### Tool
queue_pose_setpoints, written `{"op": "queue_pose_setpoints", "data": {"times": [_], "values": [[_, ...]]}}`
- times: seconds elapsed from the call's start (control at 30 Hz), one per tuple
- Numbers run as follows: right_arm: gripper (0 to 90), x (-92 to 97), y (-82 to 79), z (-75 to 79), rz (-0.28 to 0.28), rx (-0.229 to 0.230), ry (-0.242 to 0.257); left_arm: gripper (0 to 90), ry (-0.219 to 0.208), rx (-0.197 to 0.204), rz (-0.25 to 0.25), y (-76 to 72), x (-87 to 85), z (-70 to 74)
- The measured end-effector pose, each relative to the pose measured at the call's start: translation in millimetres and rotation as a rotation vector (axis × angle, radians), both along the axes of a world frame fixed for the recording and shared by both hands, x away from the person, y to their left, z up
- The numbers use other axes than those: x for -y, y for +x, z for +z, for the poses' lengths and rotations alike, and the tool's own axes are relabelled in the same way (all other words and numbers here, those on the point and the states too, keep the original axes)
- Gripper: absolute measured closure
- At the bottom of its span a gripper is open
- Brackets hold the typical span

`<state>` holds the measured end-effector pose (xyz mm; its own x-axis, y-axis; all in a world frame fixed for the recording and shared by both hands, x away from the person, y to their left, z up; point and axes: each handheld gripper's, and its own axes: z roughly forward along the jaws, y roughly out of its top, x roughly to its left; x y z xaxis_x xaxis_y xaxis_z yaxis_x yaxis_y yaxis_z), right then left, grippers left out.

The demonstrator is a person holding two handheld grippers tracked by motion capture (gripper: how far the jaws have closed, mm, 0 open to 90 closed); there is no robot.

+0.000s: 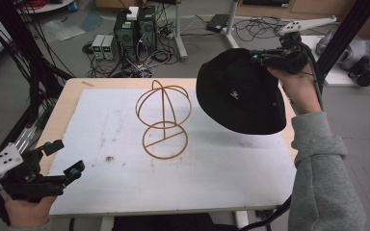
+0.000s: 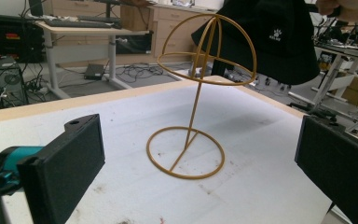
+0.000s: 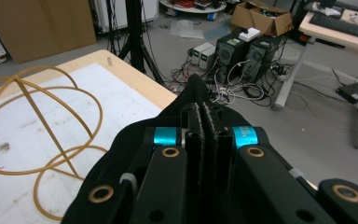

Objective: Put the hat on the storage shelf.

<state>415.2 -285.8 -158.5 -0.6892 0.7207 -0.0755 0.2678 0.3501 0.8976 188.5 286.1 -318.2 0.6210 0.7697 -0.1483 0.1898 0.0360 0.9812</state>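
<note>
My right gripper (image 1: 262,57) is pinched on the black hat (image 1: 238,94), held in the air just right of the gold wire stand (image 1: 164,120), w/ the brim prob. not touching it. My left gripper (image 1: 62,159) sits low at the table's (image 1: 72,91) near-left corner, jaws wide apart, nothing betw. them.

We see a black bucket hat (image 1: 241,94) hanging in the air just right of the upright gold wire stand (image 1: 164,120), apart from it.
</note>
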Motion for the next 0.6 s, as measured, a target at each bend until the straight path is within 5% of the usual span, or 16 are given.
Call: {"op": "queue_pose_setpoints", "data": {"times": [0.6], "values": [[88.0, -4.8, -15.8, 39.8, 0.058, 0.025, -0.008, 1.7, -0.005, 0.004, -0.006, -1.1, 0.8, 1.6]]}}
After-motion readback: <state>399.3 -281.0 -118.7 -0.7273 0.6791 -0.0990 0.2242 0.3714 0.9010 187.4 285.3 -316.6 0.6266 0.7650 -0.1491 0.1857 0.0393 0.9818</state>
